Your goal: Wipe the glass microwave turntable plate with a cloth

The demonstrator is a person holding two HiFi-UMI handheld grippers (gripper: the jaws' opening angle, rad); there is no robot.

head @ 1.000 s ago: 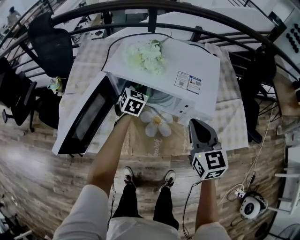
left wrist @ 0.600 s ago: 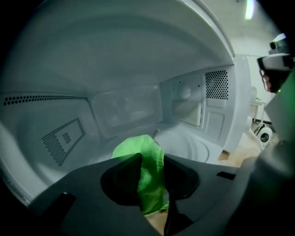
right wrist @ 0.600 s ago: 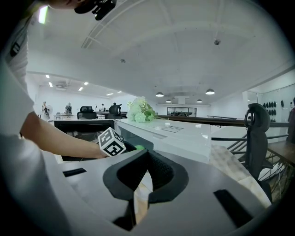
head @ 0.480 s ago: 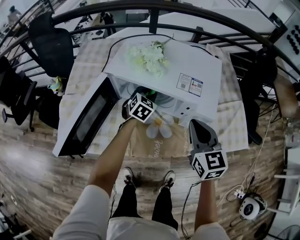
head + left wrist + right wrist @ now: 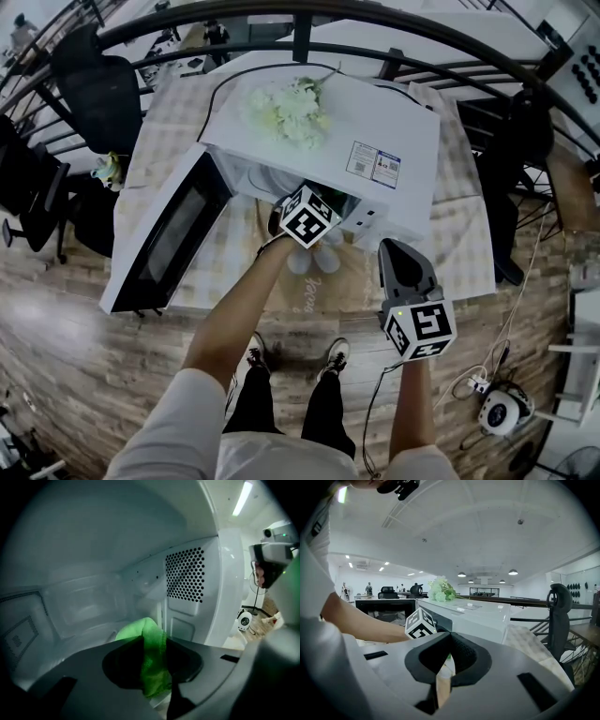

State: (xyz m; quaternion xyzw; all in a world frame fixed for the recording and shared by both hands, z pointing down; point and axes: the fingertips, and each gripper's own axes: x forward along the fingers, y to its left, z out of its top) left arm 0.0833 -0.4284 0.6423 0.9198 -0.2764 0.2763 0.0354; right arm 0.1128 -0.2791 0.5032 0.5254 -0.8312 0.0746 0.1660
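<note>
Half-done at most, seemingly: left gripper [image 5: 153,660] pinches the cloth [image 5: 136,629] between its jaws inside the microwave [image 5: 375,122]; right gripper [image 5: 445,660] closed, empty.

The cloth [image 5: 151,660] is seen to be soft and fuzzy, like a towel. The microwave [image 5: 384,117] is smooth and white outside, and its inner walls [image 5: 93,550] are shiny. The floor [image 5: 75,356] is made of wood planks. The table cover [image 5: 178,103] is woven. The right gripper [image 5: 449,637] is made of smooth matt plastic, and its pads [image 5: 464,653] are finely bumpy.
</note>
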